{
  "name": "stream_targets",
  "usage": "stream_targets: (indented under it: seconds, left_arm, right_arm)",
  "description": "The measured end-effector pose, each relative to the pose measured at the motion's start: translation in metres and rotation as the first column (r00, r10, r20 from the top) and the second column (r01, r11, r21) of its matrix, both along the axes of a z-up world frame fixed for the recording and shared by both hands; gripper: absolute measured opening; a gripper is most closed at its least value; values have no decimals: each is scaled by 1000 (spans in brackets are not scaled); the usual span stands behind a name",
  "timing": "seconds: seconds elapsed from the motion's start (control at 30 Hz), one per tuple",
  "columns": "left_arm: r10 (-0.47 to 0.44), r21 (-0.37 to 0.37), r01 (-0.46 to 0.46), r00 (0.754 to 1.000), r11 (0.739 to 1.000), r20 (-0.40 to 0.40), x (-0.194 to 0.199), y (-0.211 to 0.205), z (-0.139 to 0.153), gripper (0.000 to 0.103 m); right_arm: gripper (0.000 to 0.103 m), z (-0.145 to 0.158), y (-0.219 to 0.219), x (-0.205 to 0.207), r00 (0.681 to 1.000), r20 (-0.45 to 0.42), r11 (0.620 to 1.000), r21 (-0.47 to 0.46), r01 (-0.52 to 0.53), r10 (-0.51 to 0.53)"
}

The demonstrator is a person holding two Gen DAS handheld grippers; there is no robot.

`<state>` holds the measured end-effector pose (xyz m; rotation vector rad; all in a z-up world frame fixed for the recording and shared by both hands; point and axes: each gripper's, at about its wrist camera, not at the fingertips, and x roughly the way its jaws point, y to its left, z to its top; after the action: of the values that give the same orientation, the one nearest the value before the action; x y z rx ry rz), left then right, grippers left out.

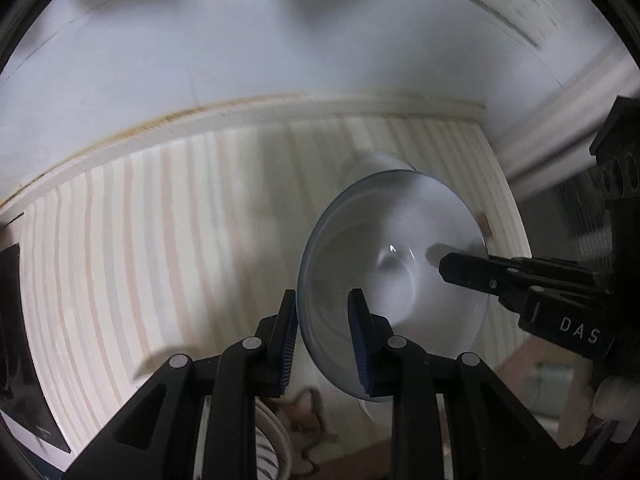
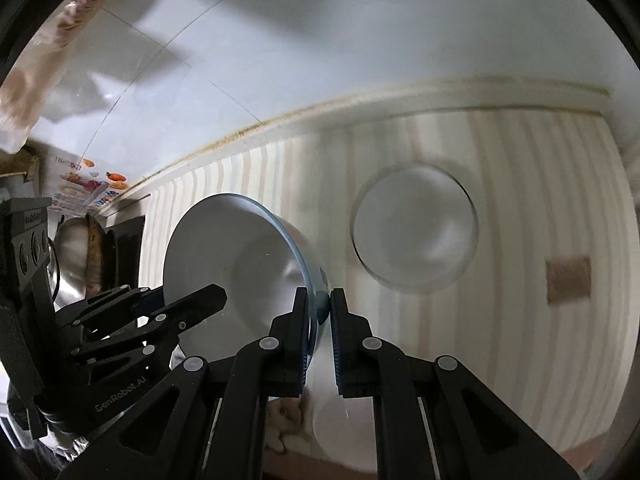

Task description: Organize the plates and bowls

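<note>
A white bowl with a blue rim [image 1: 384, 272] is held tilted on its side above the striped counter, between both grippers. My left gripper [image 1: 322, 320] straddles its near rim, one finger inside and one outside, with a gap to the rim. My right gripper [image 2: 319, 312] is shut on the bowl's rim [image 2: 240, 264]; in the left wrist view its finger [image 1: 472, 274] reaches into the bowl from the right. A second white bowl or plate [image 2: 416, 232] sits on the counter beyond, partly hidden behind the held bowl in the left wrist view [image 1: 376, 164].
The counter [image 1: 160, 220] has cream and tan stripes and meets a white tiled wall [image 2: 360, 32]. A metal pot [image 2: 72, 256] and dark stove [image 1: 16, 320] lie left. A brown patch [image 2: 568, 280] lies at right. A cat-print dish [image 1: 304, 420] sits below.
</note>
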<state>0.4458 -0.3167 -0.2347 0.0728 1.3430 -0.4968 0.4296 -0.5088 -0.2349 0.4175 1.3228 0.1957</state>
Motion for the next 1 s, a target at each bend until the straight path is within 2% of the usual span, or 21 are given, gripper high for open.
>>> stream_targets:
  seconds: [0.13, 0.27, 0.5, 1.0]
  left_arm:
    - [-61, 9, 62, 997, 998, -37, -25, -18, -15, 23]
    - [-116, 31, 119, 990, 992, -86, -45, -35, -36, 23]
    - [-177, 82, 189, 976, 979, -127, -70, -58, -61, 23]
    - [-222, 188, 244, 966, 951, -131, -87, -74, -88, 23]
  right_arm:
    - [11, -4, -16, -45, 999, -27, 999, -5, 38, -38]
    - [12, -24, -37, -86, 993, -84, 997, -5, 81, -82]
    - [12, -55, -51, -128, 980, -151, 992, -12, 126, -127]
    - [12, -88, -54, -144, 966, -213, 988, 12, 151, -145]
